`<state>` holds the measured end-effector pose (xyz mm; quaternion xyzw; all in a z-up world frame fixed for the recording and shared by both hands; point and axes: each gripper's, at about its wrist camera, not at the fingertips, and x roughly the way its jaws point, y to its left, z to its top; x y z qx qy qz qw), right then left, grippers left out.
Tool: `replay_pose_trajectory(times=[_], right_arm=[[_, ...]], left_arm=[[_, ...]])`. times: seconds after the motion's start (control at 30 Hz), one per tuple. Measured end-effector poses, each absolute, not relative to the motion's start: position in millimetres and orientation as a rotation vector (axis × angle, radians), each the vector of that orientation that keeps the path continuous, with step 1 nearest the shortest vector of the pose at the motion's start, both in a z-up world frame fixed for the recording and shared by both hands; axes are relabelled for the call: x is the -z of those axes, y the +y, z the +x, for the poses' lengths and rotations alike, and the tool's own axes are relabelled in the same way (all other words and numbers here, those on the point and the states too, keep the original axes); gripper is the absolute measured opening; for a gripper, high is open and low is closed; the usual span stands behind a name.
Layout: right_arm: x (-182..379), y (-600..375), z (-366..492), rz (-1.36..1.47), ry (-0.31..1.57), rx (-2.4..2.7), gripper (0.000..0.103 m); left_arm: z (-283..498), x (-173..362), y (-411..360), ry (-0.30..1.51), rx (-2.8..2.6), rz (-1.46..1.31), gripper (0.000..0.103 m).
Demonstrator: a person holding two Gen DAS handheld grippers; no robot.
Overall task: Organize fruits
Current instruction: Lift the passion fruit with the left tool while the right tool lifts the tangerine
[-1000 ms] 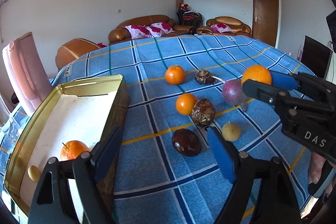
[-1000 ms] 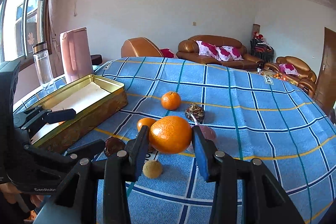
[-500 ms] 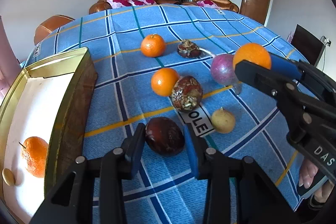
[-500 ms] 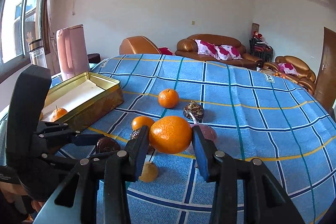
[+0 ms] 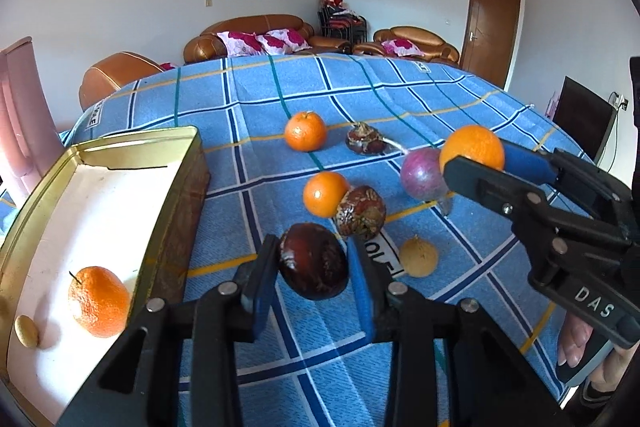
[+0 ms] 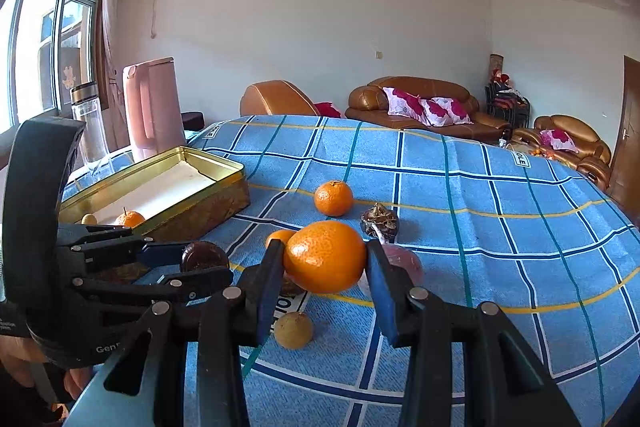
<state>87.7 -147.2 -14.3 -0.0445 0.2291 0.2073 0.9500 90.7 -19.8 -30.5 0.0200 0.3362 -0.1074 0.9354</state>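
Note:
My left gripper is shut on a dark brown passion fruit and holds it just above the blue checked cloth. My right gripper is shut on an orange and holds it above the table; it also shows in the left wrist view. A gold tin at the left holds an orange and a small yellow fruit. On the cloth lie two oranges, a mottled fruit, a purple fruit, a small yellow fruit and a shrivelled fruit.
A pink kettle and a glass bottle stand behind the tin near the window. Brown sofas stand beyond the table's far edge. A dark screen stands at the right.
My left gripper moved forward over the dark passion fruit, closed on it and lifted it slightly. My right gripper kept holding its orange almost still.

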Motion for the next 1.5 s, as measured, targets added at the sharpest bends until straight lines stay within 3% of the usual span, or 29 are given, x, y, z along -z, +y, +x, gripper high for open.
replay_pose_trajectory(times=[1.5], right_arm=[[3.3,-155.3,58.2,-0.067,0.298,-0.526,0.043]], left_arm=[[47.8,3.3,-6.2,0.404,0.109,0.034,0.036]])
